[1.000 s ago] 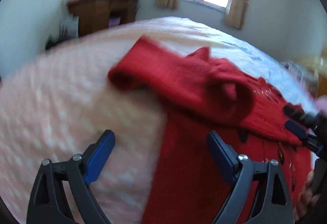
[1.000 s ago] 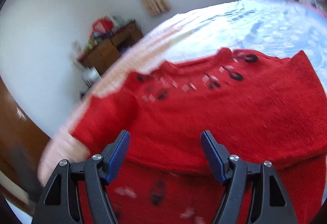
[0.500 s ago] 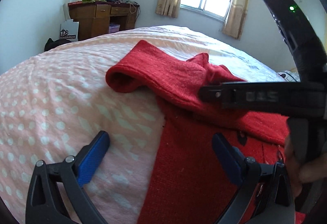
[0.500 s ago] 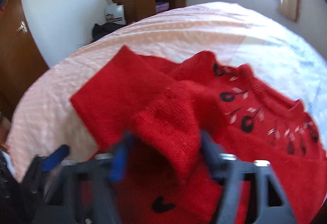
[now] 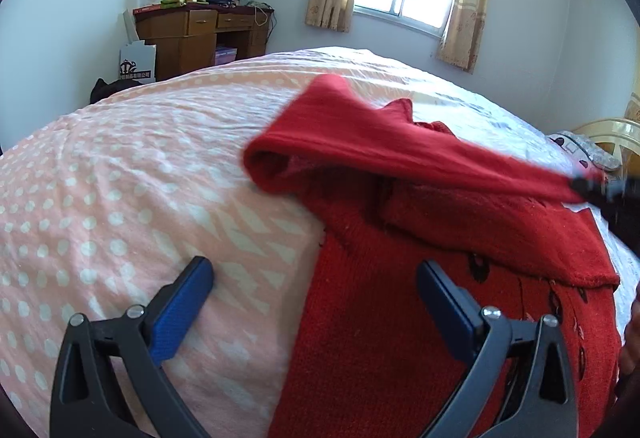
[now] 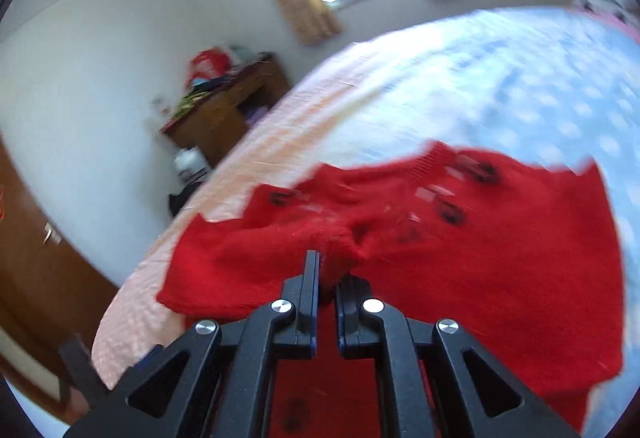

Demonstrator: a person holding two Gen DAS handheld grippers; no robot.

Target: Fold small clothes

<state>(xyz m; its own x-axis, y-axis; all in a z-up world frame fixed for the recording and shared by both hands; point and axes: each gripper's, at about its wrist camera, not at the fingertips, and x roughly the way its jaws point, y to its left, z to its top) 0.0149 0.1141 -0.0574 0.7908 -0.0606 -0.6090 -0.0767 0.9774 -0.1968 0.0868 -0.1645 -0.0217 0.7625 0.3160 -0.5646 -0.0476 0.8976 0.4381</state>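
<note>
On the bed (image 5: 120, 198), with its pink spotted cover, lies a small red sweater (image 5: 380, 338). One sleeve (image 5: 360, 142) is folded across the body of the sweater.

My guess is the sweater is soft, light and floppy. It will bend and sag where nothing holds it up, and the thick knit should not slip much. A good place to hold it is a cuff, a hem or a corner, where a small bunch of knit fits between the pads.

The right hand-held gripper (image 6: 328, 278) is squeezed tight on a bunch of red knit near the middle of the sweater. The left hand-held gripper (image 5: 316, 302) is as wide open as it goes and holds nothing. It hangs over the sweater's left edge, one finger above the bed cover and one above the knit.

A second ago the right hand-held gripper was wide open over the flat sweater. Now it has pinched the knit. The sleeve now reaches farther across to the right. The left one has hardly moved.
</note>
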